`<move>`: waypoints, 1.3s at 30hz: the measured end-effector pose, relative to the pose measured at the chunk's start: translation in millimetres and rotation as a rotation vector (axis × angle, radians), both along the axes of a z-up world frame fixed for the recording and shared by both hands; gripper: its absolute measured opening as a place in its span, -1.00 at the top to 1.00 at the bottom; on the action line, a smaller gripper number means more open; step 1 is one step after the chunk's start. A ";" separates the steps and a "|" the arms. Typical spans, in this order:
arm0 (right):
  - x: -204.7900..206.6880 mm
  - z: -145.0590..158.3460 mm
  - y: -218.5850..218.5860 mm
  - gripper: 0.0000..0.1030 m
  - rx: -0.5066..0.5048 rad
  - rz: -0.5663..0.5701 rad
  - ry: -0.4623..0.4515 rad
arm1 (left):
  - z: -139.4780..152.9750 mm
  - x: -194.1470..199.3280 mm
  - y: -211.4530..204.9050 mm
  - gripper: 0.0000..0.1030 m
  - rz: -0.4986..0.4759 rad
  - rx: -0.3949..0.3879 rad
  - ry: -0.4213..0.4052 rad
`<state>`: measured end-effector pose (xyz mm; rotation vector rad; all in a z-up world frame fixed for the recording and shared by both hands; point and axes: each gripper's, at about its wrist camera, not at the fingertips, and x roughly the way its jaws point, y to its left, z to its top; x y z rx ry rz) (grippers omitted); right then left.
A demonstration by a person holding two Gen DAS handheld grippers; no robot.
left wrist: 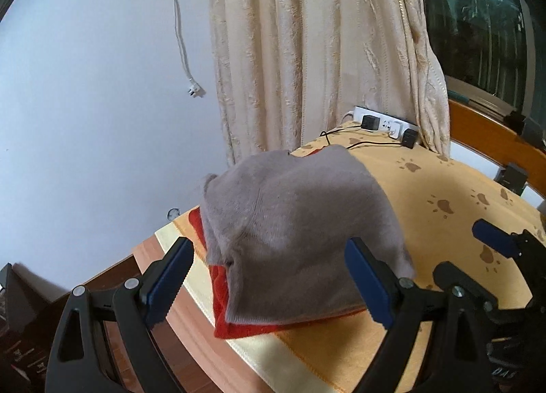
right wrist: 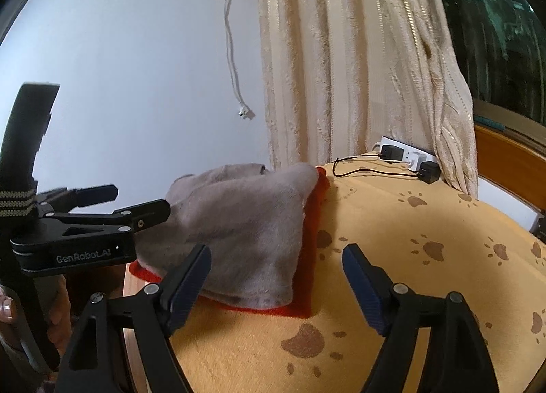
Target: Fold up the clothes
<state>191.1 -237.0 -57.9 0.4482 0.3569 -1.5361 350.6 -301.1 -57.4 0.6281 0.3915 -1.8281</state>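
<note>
The left wrist view shows the near and left side of the stack: a folded grey sweater [left wrist: 293, 232] lies on top of a folded red garment [left wrist: 235, 321], whose red edge sticks out under it at the front left corner, both near the left end of the surface, which is covered by an orange paw-print cloth [left wrist: 454, 188] with a cream border [left wrist: 245, 352] over a wooden edge. The right wrist view shows instead the right side of the stack, where the red garment [right wrist: 315, 222] runs as a strip beside the grey sweater [right wrist: 245, 222], and it alone shows a person's hand [right wrist: 51, 318] at the lower left, gripping the handle of the left tongs [right wrist: 140, 202]. From there the left tongs reach in sideways, tips at the sweater's left edge; whether they touch the cloth is unclear. In their own view the left tongs [left wrist: 273, 284] stand wide apart, angled down over the sweater's near part, nothing pinched. The right tongs [right wrist: 276, 287] are apart too, pads off the cloth, pointing down at the stack's near right corner. Both views show a cream curtain [left wrist: 307, 52], a white power strip [left wrist: 385, 123] with chargers at the far end, and a dangling white cable [right wrist: 232, 52].
</note>
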 end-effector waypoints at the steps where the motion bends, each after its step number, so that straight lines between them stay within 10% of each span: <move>1: 1.9 -0.6 0.1 -0.58 0.002 0.004 0.007 | -0.1 1.1 1.2 -0.79 0.002 0.001 0.003; 39: 5.6 -12.0 -2.5 -0.58 0.034 0.019 0.029 | -6.8 5.1 -13.4 -0.79 -0.006 0.065 0.041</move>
